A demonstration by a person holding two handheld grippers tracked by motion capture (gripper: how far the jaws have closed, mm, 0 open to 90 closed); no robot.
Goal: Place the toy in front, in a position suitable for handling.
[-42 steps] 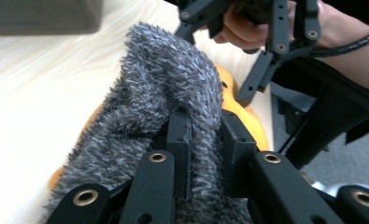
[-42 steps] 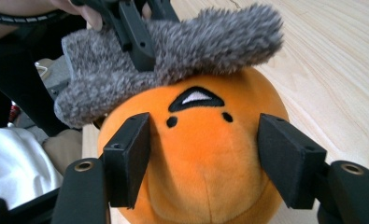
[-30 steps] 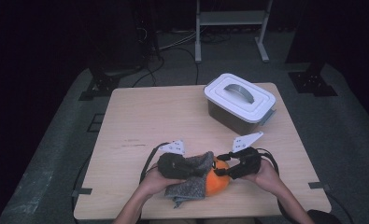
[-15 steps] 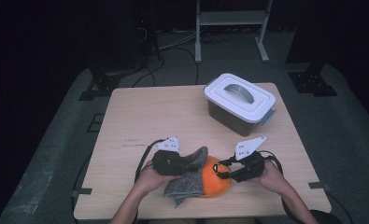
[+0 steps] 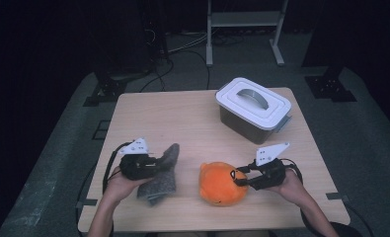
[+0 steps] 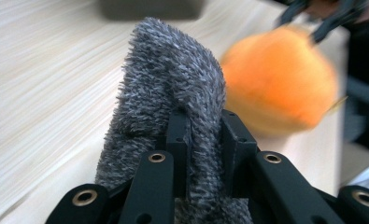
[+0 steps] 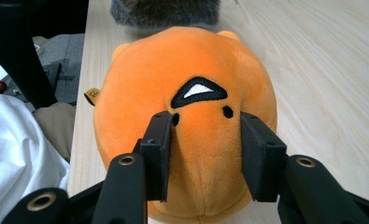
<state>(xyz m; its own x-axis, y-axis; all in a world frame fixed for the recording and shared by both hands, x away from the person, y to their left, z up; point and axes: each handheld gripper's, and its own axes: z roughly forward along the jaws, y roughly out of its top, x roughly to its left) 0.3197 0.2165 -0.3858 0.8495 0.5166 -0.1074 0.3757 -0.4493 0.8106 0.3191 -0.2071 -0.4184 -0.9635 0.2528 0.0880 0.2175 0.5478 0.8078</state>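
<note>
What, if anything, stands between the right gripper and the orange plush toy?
Nothing visible. The right gripper is already at the toy: its jaws have just been closing and press into the plush on both sides. The grey cloth lies apart to the toy's left, pinched in the left gripper.

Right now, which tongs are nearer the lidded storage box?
Right. The right tongs, pinching the orange plush toy, sit just in front of the storage box. The left tongs, clamping the grey fuzzy cloth, are farther left.
</note>
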